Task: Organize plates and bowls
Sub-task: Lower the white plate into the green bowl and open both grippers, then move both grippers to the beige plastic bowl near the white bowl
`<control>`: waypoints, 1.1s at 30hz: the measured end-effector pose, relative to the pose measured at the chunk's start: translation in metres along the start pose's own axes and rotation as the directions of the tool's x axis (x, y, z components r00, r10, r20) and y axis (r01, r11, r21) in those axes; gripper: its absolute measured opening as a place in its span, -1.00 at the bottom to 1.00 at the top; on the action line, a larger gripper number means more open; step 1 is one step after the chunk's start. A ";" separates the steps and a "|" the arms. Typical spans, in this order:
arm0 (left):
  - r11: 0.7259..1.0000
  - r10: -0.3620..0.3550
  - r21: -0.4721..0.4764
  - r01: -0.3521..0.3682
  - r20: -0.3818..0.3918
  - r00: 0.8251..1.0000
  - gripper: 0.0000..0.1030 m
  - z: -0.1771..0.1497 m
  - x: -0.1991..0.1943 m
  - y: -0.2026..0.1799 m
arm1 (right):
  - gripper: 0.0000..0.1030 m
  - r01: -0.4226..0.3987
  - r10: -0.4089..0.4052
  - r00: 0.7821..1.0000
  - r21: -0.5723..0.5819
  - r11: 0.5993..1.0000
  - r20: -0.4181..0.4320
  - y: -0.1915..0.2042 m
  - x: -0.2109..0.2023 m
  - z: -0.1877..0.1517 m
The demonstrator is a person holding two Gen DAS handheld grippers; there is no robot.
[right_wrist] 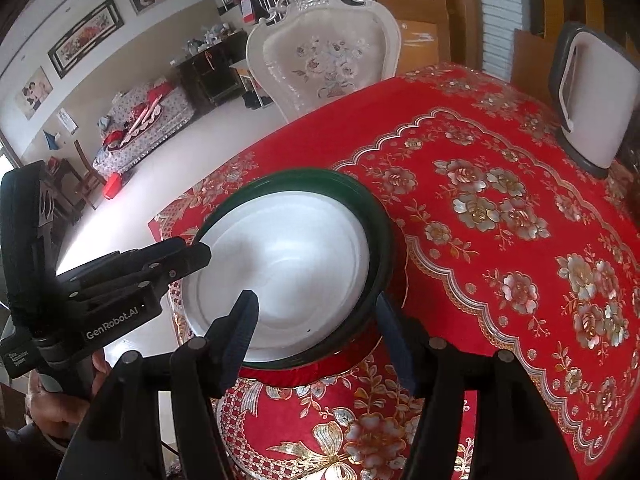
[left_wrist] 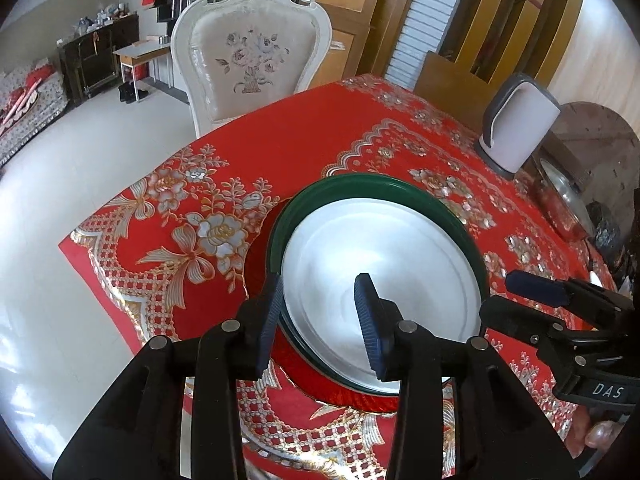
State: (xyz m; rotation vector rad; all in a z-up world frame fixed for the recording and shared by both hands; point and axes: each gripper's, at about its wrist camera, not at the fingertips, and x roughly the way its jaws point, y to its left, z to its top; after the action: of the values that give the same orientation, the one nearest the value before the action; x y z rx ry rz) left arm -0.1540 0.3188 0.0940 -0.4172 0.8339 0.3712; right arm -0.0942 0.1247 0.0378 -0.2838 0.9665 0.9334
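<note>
A white plate (left_wrist: 380, 264) lies inside a dark green plate (left_wrist: 360, 186) on the red tablecloth; both also show in the right wrist view, white (right_wrist: 288, 256) and green (right_wrist: 380, 232). My left gripper (left_wrist: 320, 312) is open, its jaws straddling the stack's left rim, one finger outside and one over the white plate. My right gripper (right_wrist: 316, 320) is open, straddling the stack's right rim. Each gripper shows in the other's view: the right one (left_wrist: 532, 292), the left one (right_wrist: 192, 252).
A white and grey appliance (left_wrist: 518, 120) stands at the table's far right. An ornate white chair (left_wrist: 252, 52) stands behind the table. Metal ware (left_wrist: 568, 196) lies at the right edge. The table's corner and floor lie to the left.
</note>
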 end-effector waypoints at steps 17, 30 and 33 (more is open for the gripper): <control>0.997 0.032 0.074 -0.035 0.048 0.998 -0.28 -0.005 -0.005 -0.028 | 0.22 -0.032 0.031 0.999 0.063 0.997 0.018 -0.020 -0.009 -0.016; 0.969 -0.069 0.237 0.064 0.015 0.997 -0.28 -0.017 0.005 -0.116 | 0.42 0.004 -0.025 0.997 0.293 0.956 0.070 -0.093 -0.068 -0.064; 0.953 -0.104 0.285 0.099 0.001 0.995 -0.28 -0.023 0.008 -0.145 | 0.43 0.014 -0.039 0.997 0.377 0.926 0.060 -0.115 -0.081 -0.080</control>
State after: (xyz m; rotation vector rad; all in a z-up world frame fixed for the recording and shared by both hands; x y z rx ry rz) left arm -0.0950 0.1846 0.1046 -0.1867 0.8327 0.1543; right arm -0.0689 -0.0355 0.0368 0.0603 1.0556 0.7086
